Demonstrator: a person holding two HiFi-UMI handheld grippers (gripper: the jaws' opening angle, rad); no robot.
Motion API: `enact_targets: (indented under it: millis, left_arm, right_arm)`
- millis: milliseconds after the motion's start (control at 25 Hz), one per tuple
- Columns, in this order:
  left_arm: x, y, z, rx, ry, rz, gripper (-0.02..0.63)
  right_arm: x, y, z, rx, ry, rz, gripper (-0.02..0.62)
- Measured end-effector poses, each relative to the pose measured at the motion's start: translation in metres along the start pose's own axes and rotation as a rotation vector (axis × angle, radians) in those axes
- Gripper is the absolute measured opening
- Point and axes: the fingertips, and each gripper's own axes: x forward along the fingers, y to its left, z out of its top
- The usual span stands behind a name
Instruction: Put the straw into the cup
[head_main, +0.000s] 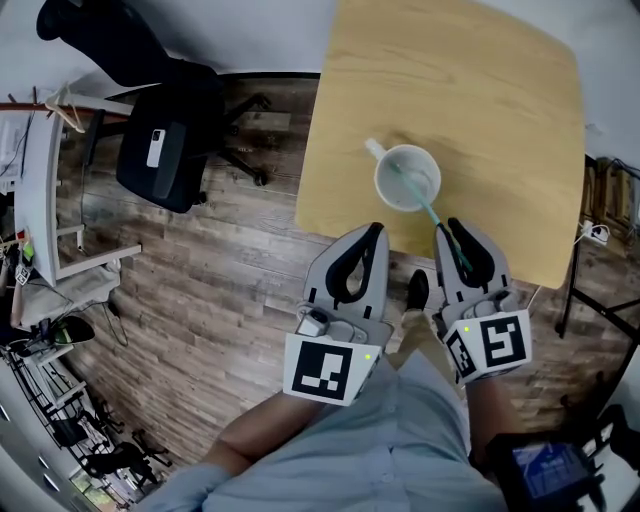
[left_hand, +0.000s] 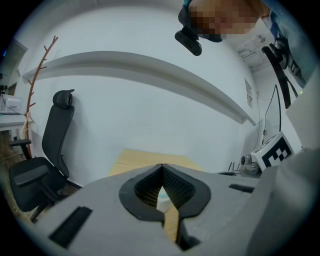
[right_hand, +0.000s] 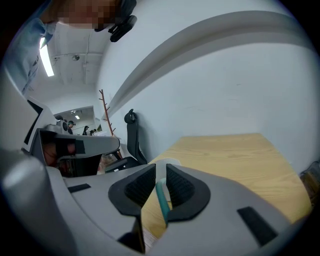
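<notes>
A white cup with a handle stands on the light wooden table, near its front edge. A teal straw leans out of the cup towards me; its far end is inside the cup. Its near end lies between the jaws of my right gripper. In the right gripper view the jaws of that gripper stand slightly apart, and the straw rests against the right pad. The cup rim shows just beyond. My left gripper hangs shut and empty at the table's edge.
A black office chair stands on the wooden floor to the left of the table. A white desk sits at the far left. The person's shoe shows below the table edge.
</notes>
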Motion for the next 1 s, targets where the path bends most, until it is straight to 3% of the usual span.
enact_targets:
  millis: [480,800,1000]
  left_arm:
    - [-0.009,-0.029,0.017,0.029,-0.04,0.004,-0.003]
    - [-0.03,-0.07,0.057,0.086,-0.157,0.011,-0.003]
    - [-0.047,-0.094,0.087,0.123,-0.234,0.02,-0.003]
  right_arm:
    - [-0.028,-0.004,0.014,-0.005,-0.045,0.022,0.067]
    - [-0.07,0.009,0.058,-0.03,-0.152,0.078,0.064]
    - [-0.098,0.023,0.094,-0.053,-0.242,0.119,0.029]
